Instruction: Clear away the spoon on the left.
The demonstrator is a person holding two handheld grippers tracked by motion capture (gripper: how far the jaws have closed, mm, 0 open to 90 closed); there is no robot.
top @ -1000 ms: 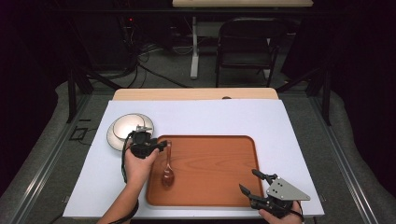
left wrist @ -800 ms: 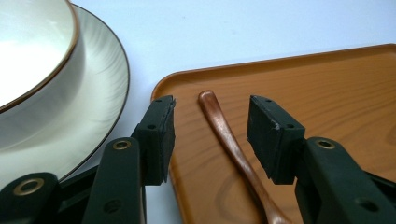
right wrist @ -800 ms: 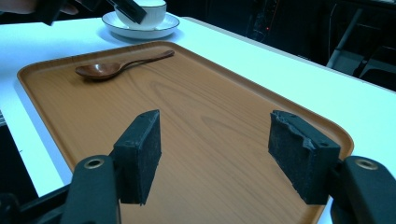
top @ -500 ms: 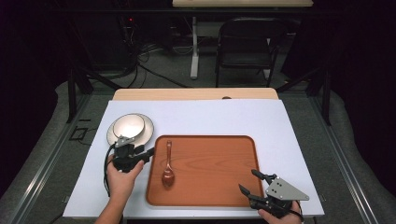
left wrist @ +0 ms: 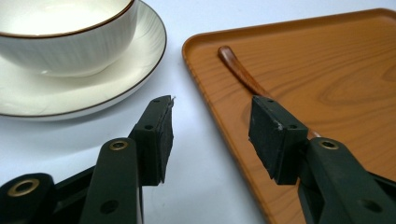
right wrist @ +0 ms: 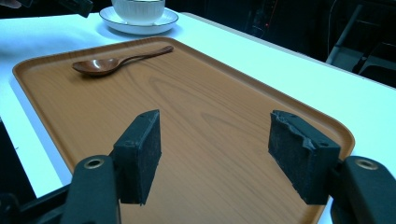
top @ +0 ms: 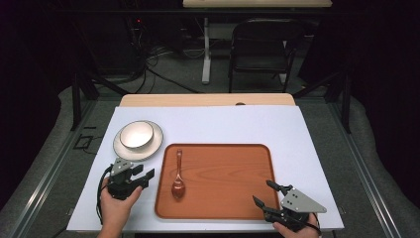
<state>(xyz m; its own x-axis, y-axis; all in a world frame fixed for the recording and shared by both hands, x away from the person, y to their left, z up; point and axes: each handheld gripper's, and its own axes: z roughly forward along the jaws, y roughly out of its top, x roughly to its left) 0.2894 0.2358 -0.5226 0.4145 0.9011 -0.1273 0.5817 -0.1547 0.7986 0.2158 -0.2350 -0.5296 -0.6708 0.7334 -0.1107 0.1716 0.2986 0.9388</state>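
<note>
A dark wooden spoon (top: 178, 176) lies lengthwise on the left part of the brown wooden tray (top: 223, 173), bowl end toward me. A white bowl (top: 136, 135) stands on a white saucer (top: 148, 147) beyond the tray's left corner. My left gripper (top: 144, 173) hovers open and empty over the white mat, just left of the tray. In its own view the left gripper (left wrist: 212, 119) straddles the rim of the tray (left wrist: 327, 70), with the spoon (left wrist: 238, 70) ahead. My right gripper (top: 262, 192) is open at the tray's near right corner; the right gripper (right wrist: 215, 140) holds nothing.
A white mat (top: 297, 134) covers most of the table, with a strip of wood (top: 208, 100) showing at the far edge. A black folding chair (top: 260, 47) stands behind the table. The right half of the tray (right wrist: 210, 116) is bare.
My left gripper has pulled back from the spoon's handle, leftward and toward me, off the tray. The spoon has stayed in place. The right gripper has not moved.
</note>
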